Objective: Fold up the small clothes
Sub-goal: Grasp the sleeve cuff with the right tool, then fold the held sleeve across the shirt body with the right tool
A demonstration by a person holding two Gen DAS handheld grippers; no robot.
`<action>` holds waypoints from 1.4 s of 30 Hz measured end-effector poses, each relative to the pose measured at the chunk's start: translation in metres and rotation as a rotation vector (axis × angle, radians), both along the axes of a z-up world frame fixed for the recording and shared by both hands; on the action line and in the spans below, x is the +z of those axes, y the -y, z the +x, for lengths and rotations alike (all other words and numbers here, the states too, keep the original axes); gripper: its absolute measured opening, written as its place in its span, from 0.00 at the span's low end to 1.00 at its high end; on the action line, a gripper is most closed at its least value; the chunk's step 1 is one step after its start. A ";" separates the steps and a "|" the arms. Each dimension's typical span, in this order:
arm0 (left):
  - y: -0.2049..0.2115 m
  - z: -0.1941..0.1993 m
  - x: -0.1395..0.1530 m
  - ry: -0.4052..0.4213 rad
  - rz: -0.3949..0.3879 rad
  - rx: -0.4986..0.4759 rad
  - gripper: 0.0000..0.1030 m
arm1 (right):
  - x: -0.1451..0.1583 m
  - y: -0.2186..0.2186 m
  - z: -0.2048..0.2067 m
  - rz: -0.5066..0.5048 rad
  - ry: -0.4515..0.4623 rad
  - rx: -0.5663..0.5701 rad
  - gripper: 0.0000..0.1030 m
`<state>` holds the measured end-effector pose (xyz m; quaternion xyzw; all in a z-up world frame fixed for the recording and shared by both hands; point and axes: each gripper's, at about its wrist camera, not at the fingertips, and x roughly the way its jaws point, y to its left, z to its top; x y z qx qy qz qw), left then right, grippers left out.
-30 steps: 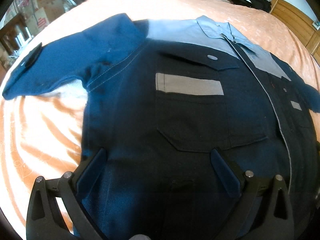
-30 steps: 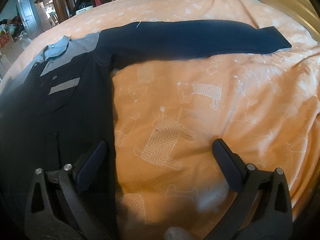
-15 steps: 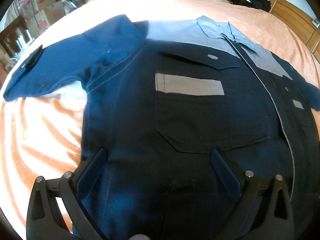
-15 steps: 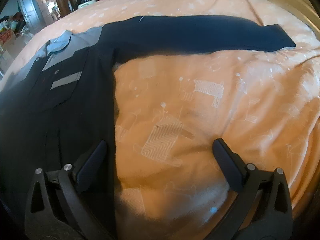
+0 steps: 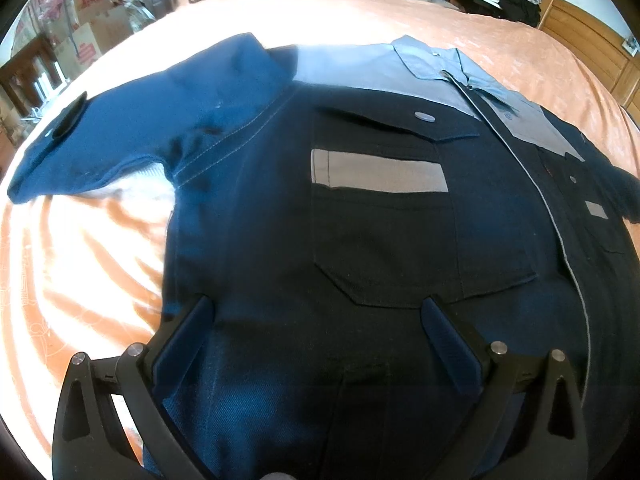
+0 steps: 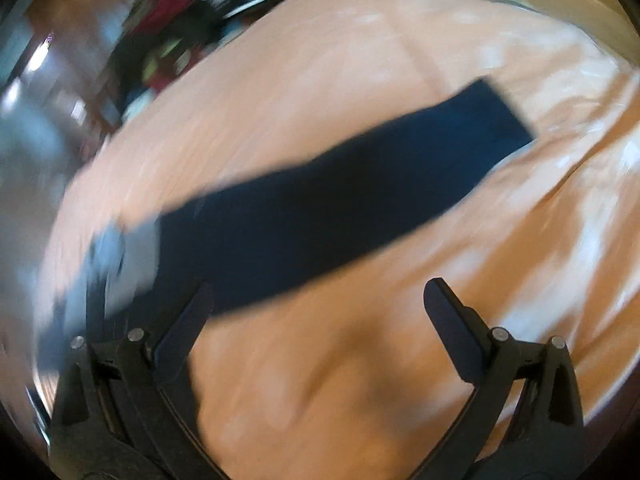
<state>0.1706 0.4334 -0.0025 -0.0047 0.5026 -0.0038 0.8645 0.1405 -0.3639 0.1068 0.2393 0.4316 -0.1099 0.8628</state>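
Shirt (image 5: 360, 240) lies flat on the bed (image 5: 80, 260), nothing folded; both jaws apart, empty. You'd grab the long sleeve (image 6: 360, 200) next.

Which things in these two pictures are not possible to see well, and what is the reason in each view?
- Right wrist view: motion blur smears everything; the long sleeve shows no seams or cuff detail, and the clutter beyond the bed cannot be identified.
- Left wrist view: the jacket hem is cut off by the bottom edge, behind the left tongs.
- Left wrist view: its far sleeve runs out at the right edge.
- Right tongs: open, and nothing is visible between the fingers.
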 end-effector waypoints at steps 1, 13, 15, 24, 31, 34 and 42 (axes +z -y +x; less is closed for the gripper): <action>0.000 0.000 0.000 -0.001 0.000 0.000 1.00 | -0.003 0.029 0.006 0.028 0.000 -0.052 1.00; 0.000 0.006 0.001 -0.023 -0.004 -0.006 1.00 | -0.048 0.146 0.030 0.129 -0.018 -0.244 0.75; 0.000 0.007 0.001 -0.025 -0.003 -0.007 1.00 | -0.051 0.153 0.035 0.134 -0.006 -0.246 0.75; -0.001 -0.001 0.015 0.018 -0.005 0.018 0.98 | 0.022 0.059 0.050 0.188 0.229 0.014 0.12; -0.031 -0.016 0.078 0.178 -0.074 0.058 0.96 | 0.109 -0.192 0.102 0.343 0.406 0.474 0.12; -0.053 -0.024 0.107 0.241 -0.124 0.086 0.96 | 0.096 -0.320 0.129 0.420 0.371 0.642 0.12; -0.091 -0.036 0.125 0.262 -0.151 0.096 0.98 | -0.009 -0.534 0.152 0.449 0.120 0.871 0.11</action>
